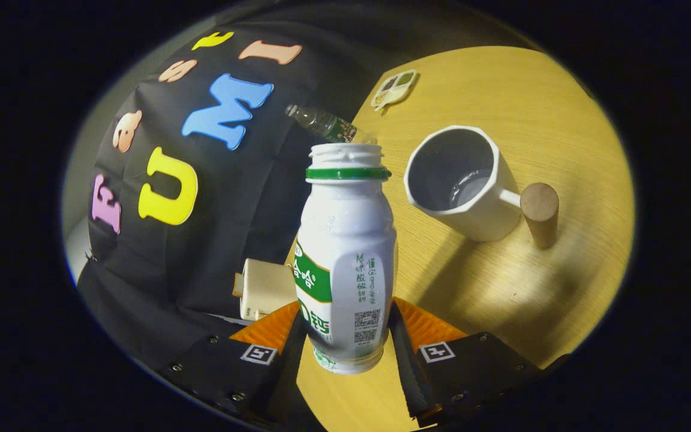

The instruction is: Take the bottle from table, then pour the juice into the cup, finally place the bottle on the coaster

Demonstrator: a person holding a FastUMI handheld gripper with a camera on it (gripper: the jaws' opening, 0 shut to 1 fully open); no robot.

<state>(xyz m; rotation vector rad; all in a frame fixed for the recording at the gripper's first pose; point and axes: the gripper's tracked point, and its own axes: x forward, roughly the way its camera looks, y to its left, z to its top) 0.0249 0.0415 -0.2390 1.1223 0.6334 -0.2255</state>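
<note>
Gripping the bottle (345, 258) between its two fingers, the claw (345, 336) is holding it low on the body, one finger pressing on each side. The bottle is white with a green ring under its open, capless neck, and it is standing roughly upright above the table (501, 288), its base hanging clear of the wood.

Light wood grain is running across the table, and a bright patch of light is falling near the claw while shadows are stretching beside the cup (462, 183). The white cup is sitting beyond the fingers, its mouth tipped toward the camera, its wooden handle (539, 213) pointing away from the bottle. A small cream box (264, 288) is lying at the table's edge just beside the bottle. A clear plastic bottle (321, 123) is lying at the far edge against the black cloth wall (243, 198), and a small pale tray (393, 89) is resting near the far corner.
</note>
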